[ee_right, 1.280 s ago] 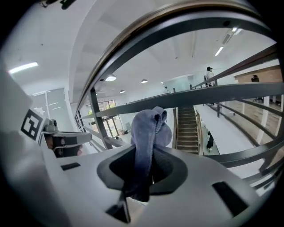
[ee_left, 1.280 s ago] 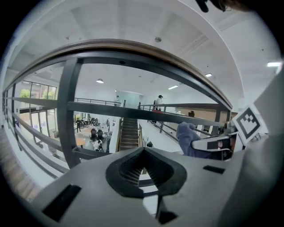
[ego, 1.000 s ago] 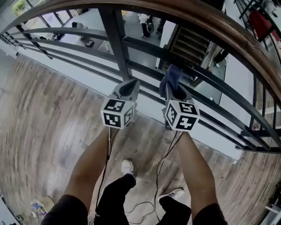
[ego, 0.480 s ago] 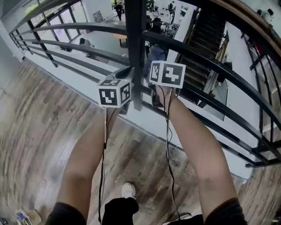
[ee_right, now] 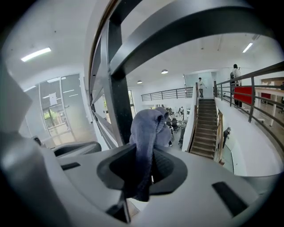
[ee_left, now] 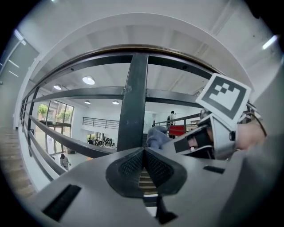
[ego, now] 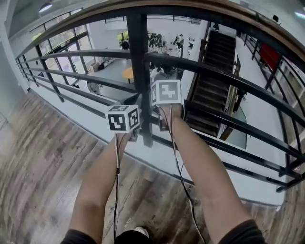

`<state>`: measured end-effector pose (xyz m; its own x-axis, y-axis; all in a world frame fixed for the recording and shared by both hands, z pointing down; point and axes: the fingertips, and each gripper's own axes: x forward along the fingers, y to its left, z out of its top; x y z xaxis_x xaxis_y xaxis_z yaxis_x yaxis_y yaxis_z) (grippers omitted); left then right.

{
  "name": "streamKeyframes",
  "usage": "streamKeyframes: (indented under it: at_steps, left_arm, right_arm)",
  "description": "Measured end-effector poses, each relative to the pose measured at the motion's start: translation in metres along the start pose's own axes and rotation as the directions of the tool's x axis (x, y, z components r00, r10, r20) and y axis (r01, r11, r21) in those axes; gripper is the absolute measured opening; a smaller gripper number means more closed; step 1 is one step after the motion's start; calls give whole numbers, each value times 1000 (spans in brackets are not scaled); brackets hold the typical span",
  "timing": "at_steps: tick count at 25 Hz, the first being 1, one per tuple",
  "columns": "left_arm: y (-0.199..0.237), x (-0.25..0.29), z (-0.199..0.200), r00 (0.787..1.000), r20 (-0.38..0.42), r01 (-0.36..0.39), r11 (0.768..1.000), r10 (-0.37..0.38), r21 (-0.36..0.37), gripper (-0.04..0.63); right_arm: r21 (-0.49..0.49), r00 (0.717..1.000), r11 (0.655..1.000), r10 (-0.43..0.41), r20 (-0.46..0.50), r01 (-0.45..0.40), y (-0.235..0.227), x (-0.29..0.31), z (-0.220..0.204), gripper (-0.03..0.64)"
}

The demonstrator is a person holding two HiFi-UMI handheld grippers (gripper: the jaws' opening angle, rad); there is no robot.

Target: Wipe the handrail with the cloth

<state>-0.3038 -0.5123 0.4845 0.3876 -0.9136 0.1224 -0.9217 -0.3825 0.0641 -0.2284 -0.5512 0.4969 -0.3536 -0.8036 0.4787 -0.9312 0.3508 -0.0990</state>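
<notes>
The wooden handrail (ego: 200, 7) arcs across the top of the head view, above black metal bars and a black post (ego: 138, 71). My right gripper (ee_right: 148, 159) is shut on a blue-grey cloth (ee_right: 148, 128) that bunches up out of its jaws, close to the right of the post (ee_right: 117, 102). In the head view this gripper (ego: 166, 94) is held high against the bars. My left gripper (ee_left: 144, 153) is shut with nothing in it. It (ego: 125, 119) sits lower and to the left, pointing at the post (ee_left: 135, 102). The cloth (ee_left: 156, 135) also shows in the left gripper view.
Black horizontal rails (ego: 238, 81) run left and right below the handrail. Beyond them is a drop to a lower floor with a staircase (ego: 209, 100) and people. Wood flooring (ego: 43, 157) lies under my arms, and cables (ego: 116, 190) hang from both grippers.
Both grippers have risen from low by the bottom rails up to the post, the right one with the cloth higher. The head view has tilted up.
</notes>
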Motion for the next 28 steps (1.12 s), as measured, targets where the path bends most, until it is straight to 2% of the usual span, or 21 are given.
streamKeyframes:
  at_steps: [5, 9, 12, 16, 19, 28]
  left_arm:
    - [-26, -7, 4, 999, 29, 36, 999, -37, 34, 3]
    - [-48, -8, 3, 998, 29, 47, 998, -48, 28, 3]
    - [-72, 1, -6, 994, 7, 106, 994, -106, 8, 3]
    - [-116, -2, -11, 985, 1, 170, 983, -170, 76, 3]
    - [-145, -4, -6, 982, 17, 187, 981, -188, 53, 3]
    - [-229, -4, -8, 972, -4, 237, 970, -237, 51, 3]
  right_arm:
    - [29, 1000, 1000, 4, 5, -4, -16, -21, -12, 80]
    - [18, 1000, 1000, -16, 10, 16, -35, -41, -24, 80]
    - [30, 1000, 999, -20, 13, 20, -53, -56, -28, 80]
    - [52, 1000, 999, -4, 0, 4, -76, -78, -42, 80]
    - [63, 1000, 998, -15, -4, 16, -99, -100, -54, 80]
    - [99, 997, 993, -74, 20, 72, -165, -163, -85, 80]
